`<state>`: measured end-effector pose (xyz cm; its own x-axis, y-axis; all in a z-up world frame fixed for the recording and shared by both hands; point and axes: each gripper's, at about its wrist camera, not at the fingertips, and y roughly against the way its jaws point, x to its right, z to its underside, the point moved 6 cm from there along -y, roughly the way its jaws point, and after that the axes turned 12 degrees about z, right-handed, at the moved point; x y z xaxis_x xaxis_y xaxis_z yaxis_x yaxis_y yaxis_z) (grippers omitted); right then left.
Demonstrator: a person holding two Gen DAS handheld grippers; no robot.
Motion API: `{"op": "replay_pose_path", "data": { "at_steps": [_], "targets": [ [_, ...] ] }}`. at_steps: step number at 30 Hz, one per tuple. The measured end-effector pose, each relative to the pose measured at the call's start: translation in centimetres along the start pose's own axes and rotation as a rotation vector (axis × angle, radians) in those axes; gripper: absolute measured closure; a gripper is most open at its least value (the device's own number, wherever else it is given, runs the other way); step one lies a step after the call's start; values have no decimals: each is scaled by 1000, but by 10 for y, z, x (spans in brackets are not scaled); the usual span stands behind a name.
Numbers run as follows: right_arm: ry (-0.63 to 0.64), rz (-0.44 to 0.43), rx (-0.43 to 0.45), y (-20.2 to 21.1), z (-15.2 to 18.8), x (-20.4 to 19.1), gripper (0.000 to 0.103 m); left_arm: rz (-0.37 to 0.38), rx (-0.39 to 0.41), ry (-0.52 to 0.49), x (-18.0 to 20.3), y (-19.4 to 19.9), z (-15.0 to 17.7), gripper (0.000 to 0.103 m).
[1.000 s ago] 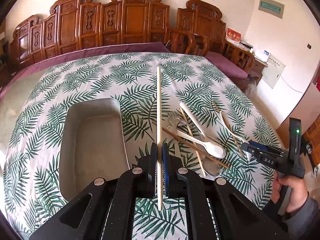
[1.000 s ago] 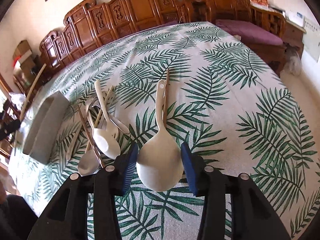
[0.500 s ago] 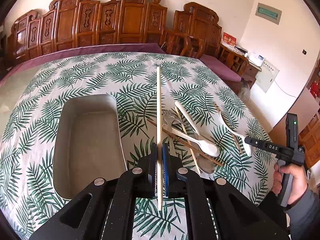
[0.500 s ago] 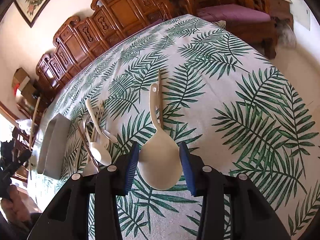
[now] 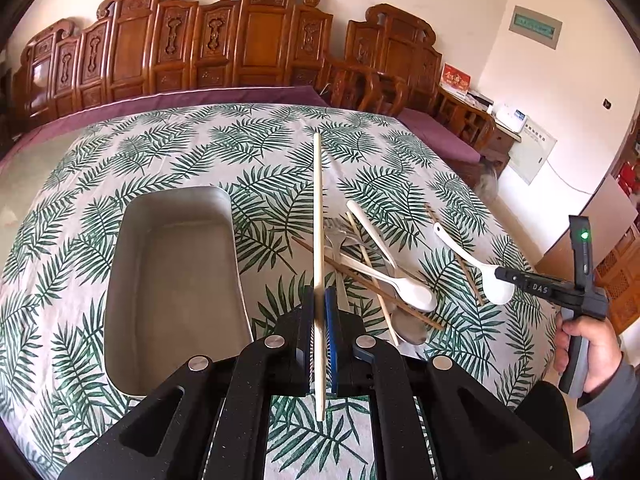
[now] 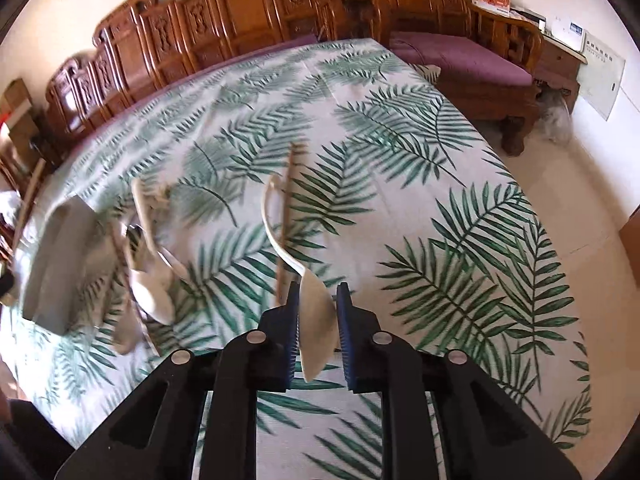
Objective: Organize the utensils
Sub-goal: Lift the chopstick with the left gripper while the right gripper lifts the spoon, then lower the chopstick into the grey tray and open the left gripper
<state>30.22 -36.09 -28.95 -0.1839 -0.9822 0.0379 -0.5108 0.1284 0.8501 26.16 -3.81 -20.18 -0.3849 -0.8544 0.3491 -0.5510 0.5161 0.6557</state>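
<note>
Now we have two utensils in hand at once. Our left hand-held gripper (image 5: pixel 319 336) is clenched on a long pale wooden chopstick (image 5: pixel 318 240), which stands up between the pads, just right of the grey rectangular metal tray (image 5: pixel 176 280) on the palm-leaf-print surface (image 5: pixel 200 152). Our right hand-held gripper (image 6: pixel 318 328) has just been closing, and the bowl of a white ceramic soup spoon (image 6: pixel 316 320) sits edge-up between its blue pads, handle curving away over the cloth. Seen from the left wrist, that spoon is off the surface.

To do this step well, we should check the spoon's grip before travelling: a glazed bowl pinched by its edges will probably slip or swing, so we keep the wrist steady and carry it low towards the tray. We judge the chopstick should go in first, laid lengthwise along the tray. The remaining pile of spoons and chopsticks (image 5: pixel 380 276) lies between the two hand-held grippers; we should pass above it, not through it.
</note>
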Motion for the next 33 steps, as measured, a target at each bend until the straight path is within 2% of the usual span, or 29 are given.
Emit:
{"op": "replay_pose_path", "data": {
  "at_steps": [1,5,10,19,33],
  "targets": [
    [7,2,-8,-2,2,1,95,0,1,3,-1,0,0,99],
    [33,11,-3,-2,4,-2,97,-1,4,7,-3,2,-1,99],
    [64,4,51,21,-4,-17,97,-16,12,17,-14,11,-6,99],
    [146,-76,156,72,-24,-78,97,-68,-28,66,-54,19,-1,99],
    [227,-217,156,86,-20,-176,97,-153,-118,129,-100,2,15,98]
  ]
}}
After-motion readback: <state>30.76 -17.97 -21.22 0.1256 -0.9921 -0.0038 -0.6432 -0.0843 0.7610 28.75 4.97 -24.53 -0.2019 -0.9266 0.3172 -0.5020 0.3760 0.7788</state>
